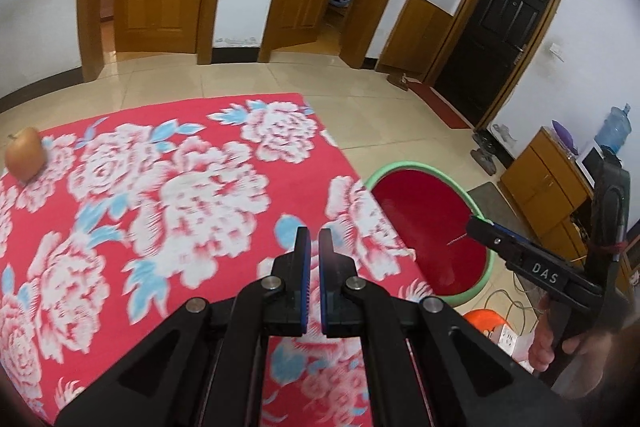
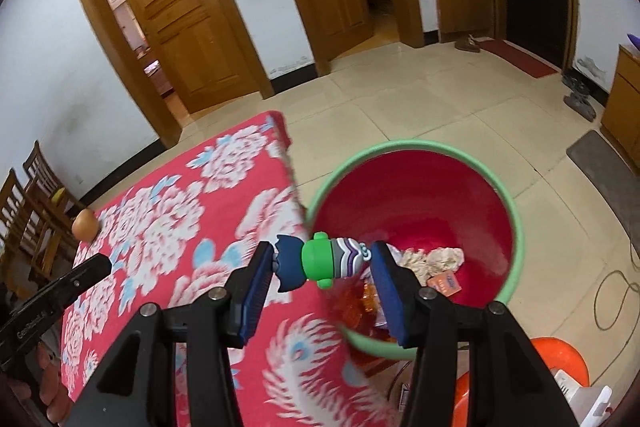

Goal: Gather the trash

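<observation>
My right gripper [image 2: 320, 265] is shut on a small toy figure [image 2: 320, 261], green with a blue cap and striped end, held sideways over the table edge and the near rim of the bin. The bin [image 2: 516, 227] is red inside with a green rim and stands on the floor right of the table; crumpled paper [image 2: 436, 259] and wrappers lie in it. It also shows in the left wrist view [image 1: 374, 179]. My left gripper [image 1: 315, 239] is shut and empty above the floral cloth. The right gripper [image 1: 480, 225] shows there over the bin.
The table wears a red floral cloth [image 1: 160, 187]. An onion-like bulb [image 1: 25, 154] sits at its far left, also in the right wrist view [image 2: 85, 225]. Wooden chairs [image 2: 28, 211] stand left. An orange stool [image 2: 560, 359], cables and a wooden cabinet [image 1: 540, 183] are right.
</observation>
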